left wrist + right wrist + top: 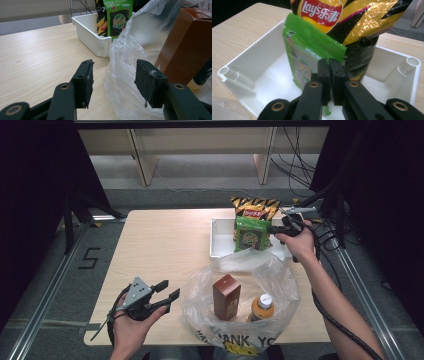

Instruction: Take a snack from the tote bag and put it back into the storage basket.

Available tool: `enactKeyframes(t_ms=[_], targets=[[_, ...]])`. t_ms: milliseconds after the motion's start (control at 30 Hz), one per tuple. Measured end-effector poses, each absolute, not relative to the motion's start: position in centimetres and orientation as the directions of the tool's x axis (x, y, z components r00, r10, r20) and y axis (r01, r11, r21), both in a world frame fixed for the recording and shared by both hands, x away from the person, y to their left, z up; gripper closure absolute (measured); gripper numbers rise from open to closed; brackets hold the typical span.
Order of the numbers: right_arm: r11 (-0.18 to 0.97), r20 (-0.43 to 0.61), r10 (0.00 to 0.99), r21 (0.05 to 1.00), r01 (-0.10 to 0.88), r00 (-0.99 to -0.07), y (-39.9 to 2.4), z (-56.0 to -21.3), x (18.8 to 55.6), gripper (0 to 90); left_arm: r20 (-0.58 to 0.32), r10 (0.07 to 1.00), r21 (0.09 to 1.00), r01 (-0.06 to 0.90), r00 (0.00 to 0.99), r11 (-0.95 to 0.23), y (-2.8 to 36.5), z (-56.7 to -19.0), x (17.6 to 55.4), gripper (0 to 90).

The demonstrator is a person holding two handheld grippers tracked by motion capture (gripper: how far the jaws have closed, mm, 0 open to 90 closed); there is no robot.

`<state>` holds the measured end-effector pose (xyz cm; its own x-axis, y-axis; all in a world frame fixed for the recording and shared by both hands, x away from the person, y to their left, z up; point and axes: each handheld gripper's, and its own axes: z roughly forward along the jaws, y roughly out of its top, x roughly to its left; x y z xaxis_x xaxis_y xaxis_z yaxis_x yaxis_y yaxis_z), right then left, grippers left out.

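Right gripper [329, 65] clamped on the edge of a green snack packet [308, 57], upright in the white bin [244, 62] apparently against the chip bag [352, 20], left gripper [113, 77] wide apart, empty, beside the plastic bag [122, 57] on the desk [37, 55]

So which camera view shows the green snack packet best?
The right gripper view: the green snack packet stands close, its side edge pinched by the right tool. The high view shows its front small, in the white bin. The left gripper view shows it far off, its top cropped.
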<state>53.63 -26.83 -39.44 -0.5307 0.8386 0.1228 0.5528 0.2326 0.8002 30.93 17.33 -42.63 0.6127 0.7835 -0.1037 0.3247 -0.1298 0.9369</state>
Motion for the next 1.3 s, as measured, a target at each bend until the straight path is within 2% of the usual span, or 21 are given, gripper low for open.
enactKeyframes(t_ms=[133,167,200,333,567,667,700,833,900,1133,1300], targets=[[0.235,0.109,0.83,0.821,0.521,-0.547,-27.3,-38.6,52.5,76.3,-0.104,0.784,0.935,0.329,0.612,-0.132,17.1,-42.6,30.9,47.7],[0.209,0.121,0.844,0.824,0.527,-0.523,-27.1,-38.4,52.1,74.8,-0.099,0.785,0.934,0.33,0.612,-0.139,17.0,-42.5,30.8,47.8],[0.236,0.109,0.829,0.821,0.52,-0.549,-27.3,-38.2,51.6,73.9,-0.096,0.785,0.934,0.328,0.612,-0.141,17.0,-42.5,30.8,47.7],[0.209,0.124,0.822,0.842,0.497,-0.556,-27.4,-37.1,50.0,69.8,-0.105,0.786,0.933,0.334,0.61,-0.134,16.8,-42.5,30.8,47.7],[0.234,0.094,0.793,0.865,0.443,-0.602,-28.0,-36.1,47.3,65.1,-0.092,0.783,0.935,0.323,0.616,-0.144,16.7,-42.3,30.8,48.1],[0.213,0.119,0.788,0.868,0.449,-0.603,-28.1,-35.8,46.2,63.4,-0.094,0.779,0.936,0.321,0.619,-0.142,16.7,-42.4,30.8,48.0],[0.222,0.098,0.78,0.88,0.42,-0.618,-28.2,-35.7,46.1,63.5,-0.093,0.781,0.936,0.322,0.618,-0.144,16.7,-42.4,30.8,48.0],[0.201,0.129,0.764,0.884,0.423,-0.632,-28.1,-34.8,44.4,66.9,-0.09,0.782,0.933,0.326,0.617,-0.149,16.7,-42.4,30.8,47.9],[0.209,0.092,0.753,0.905,0.37,-0.651,-27.9,-34.2,43.7,69.4,-0.095,0.778,0.935,0.323,0.621,-0.144,16.6,-42.4,30.9,48.0],[0.217,0.107,0.681,0.915,0.34,-0.724,-26.3,-32.7,40.3,81.6,-0.092,0.778,0.934,0.325,0.622,-0.15,16.3,-42.4,30.8,48.0],[0.221,0.109,0.649,0.92,0.323,-0.753,-24.7,-32.0,38.4,85.4,-0.092,0.775,0.934,0.324,0.625,-0.151,16.2,-42.4,30.7,48.0]])
